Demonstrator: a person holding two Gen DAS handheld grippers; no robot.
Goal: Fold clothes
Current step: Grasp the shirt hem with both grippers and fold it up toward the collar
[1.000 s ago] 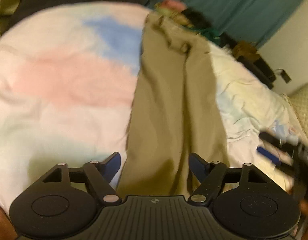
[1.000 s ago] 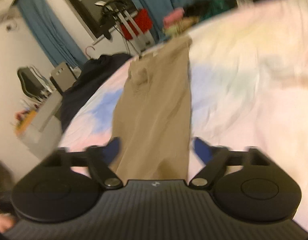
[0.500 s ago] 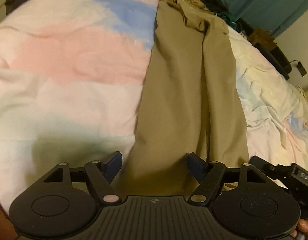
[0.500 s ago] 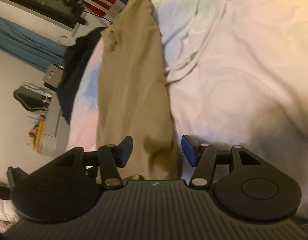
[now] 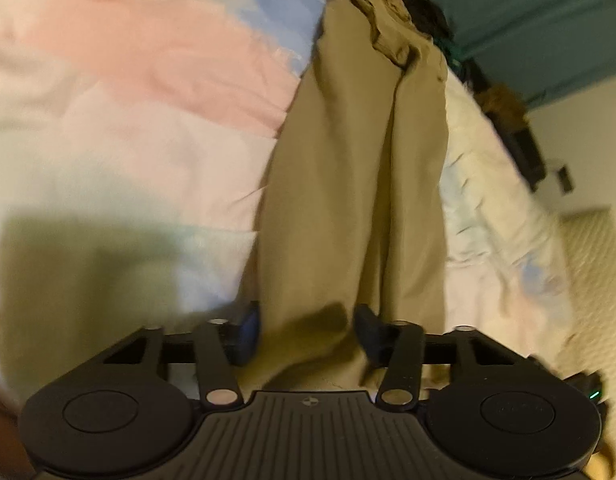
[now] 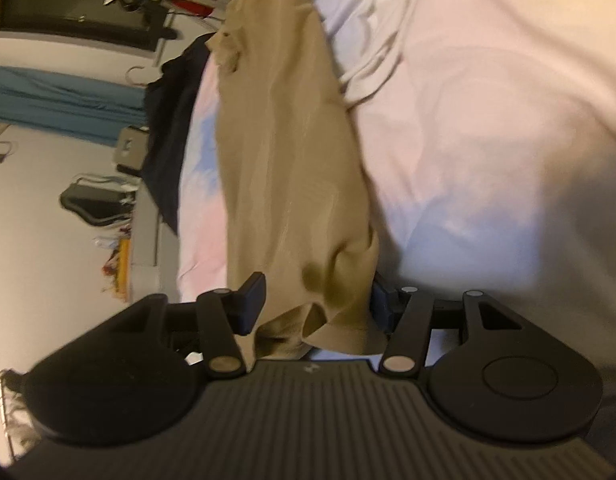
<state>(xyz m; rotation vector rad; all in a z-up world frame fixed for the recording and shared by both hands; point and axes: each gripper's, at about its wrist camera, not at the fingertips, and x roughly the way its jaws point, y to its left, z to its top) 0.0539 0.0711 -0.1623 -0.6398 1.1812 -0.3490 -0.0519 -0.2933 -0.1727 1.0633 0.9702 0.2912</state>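
Khaki trousers [image 5: 360, 184] are lying lengthwise across the pastel bedspread [image 5: 120, 92] — hem fabric is sitting between each gripper's parted jaws, left gripper [image 5: 306, 332] and right gripper [image 6: 318, 300], neither clamped.

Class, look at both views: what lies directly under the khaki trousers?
The khaki trousers lie stretched along a pastel tie-dye bedcover, whose pink, blue and white patches show on both sides. The strip of cover beneath the trousers is hidden by the cloth.
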